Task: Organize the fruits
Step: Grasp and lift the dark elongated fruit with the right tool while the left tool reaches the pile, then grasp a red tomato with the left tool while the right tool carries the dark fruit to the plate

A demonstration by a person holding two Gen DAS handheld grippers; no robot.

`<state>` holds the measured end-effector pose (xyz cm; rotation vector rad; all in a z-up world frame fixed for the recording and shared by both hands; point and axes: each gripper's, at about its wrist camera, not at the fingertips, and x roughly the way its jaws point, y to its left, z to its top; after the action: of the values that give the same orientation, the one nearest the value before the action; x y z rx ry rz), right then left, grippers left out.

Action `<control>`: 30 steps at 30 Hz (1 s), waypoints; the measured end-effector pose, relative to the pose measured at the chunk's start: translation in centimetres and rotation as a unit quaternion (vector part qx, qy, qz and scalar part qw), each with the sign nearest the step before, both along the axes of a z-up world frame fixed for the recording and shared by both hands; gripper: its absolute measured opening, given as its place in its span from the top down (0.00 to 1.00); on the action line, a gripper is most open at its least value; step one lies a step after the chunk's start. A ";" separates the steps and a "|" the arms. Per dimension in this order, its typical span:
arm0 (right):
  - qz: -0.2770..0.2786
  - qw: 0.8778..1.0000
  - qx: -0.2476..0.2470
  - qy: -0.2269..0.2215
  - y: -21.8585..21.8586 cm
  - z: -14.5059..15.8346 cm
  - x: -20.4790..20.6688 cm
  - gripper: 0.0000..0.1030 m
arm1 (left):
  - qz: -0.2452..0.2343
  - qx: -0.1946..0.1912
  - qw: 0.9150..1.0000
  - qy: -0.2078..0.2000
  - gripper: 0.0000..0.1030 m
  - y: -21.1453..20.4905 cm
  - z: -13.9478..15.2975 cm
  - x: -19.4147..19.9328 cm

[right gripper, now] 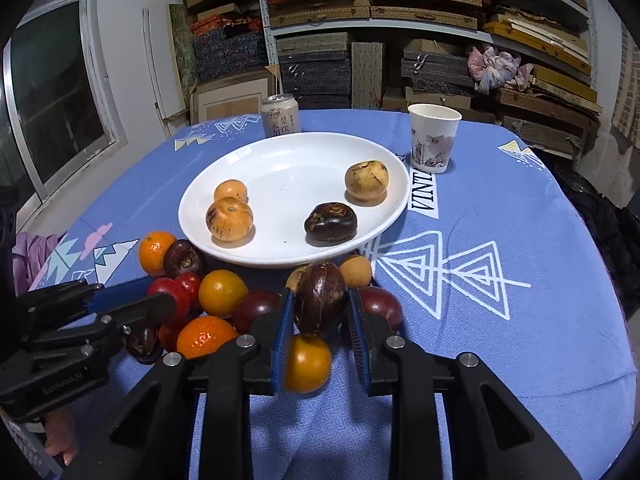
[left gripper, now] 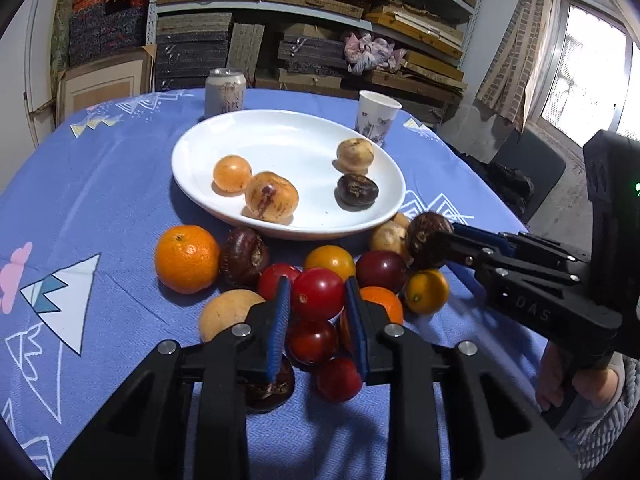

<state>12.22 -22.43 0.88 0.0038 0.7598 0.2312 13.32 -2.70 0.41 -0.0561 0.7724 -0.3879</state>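
A white plate (left gripper: 192,152) (right gripper: 280,168) on the blue tablecloth holds two orange-yellow fruits, a tan one and a dark water chestnut (left gripper: 357,191). In front of it lies a loose pile: a mandarin (left gripper: 187,259), red and yellow cherry tomatoes, dark plums and chestnuts. My left gripper (left gripper: 317,285) is shut on a red cherry tomato (left gripper: 318,298) at the pile's near side, and it also shows at the left (right gripper: 162,298). My right gripper (right gripper: 320,294) is shut on a dark brown water chestnut (right gripper: 320,308) just before the plate's rim, seen from the side too (left gripper: 444,248).
A drink can (left gripper: 225,94) and a paper cup (left gripper: 376,118) stand behind the plate. Shelves of stacked boxes fill the background. A person's hand (left gripper: 560,380) holds the right gripper's handle. The table's far and right edges (right gripper: 580,184) fall away.
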 end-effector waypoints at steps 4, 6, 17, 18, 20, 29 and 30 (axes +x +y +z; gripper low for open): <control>-0.002 1.000 -0.007 -0.001 0.0 -0.1 0.2 0.73 | 0.016 -0.005 1.000 -0.007 0.74 0.9 0.5 -0.2; -0.002 1.000 -0.013 -0.003 0.1 -0.2 0.2 0.71 | 0.017 -0.005 1.000 -0.004 0.74 1.0 0.4 -0.2; 0.005 1.000 -0.001 0.015 -0.1 -1.2 0.6 0.74 | 0.008 0.015 1.000 -0.003 0.74 0.2 -0.4 -0.3; 0.006 1.000 0.007 0.015 -0.3 -1.1 0.4 0.76 | 0.008 0.018 1.000 -0.005 0.74 0.1 -0.4 -0.4; 0.008 0.999 0.030 0.007 -0.7 -0.3 -0.2 0.76 | 0.007 0.018 1.000 -0.017 0.74 0.0 0.0 -0.7; 0.008 0.997 0.072 -0.002 -1.2 3.1 3.6 0.76 | 0.049 0.010 0.998 -0.029 0.74 1.7 3.6 4.8; 0.010 0.998 0.068 -0.003 -0.9 3.5 4.6 0.76 | 0.057 0.010 0.998 -0.030 0.74 1.9 4.0 6.0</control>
<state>16.85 -23.29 4.39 0.1235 0.7365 0.3013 19.31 -0.77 4.43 -0.0686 0.7100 -0.2721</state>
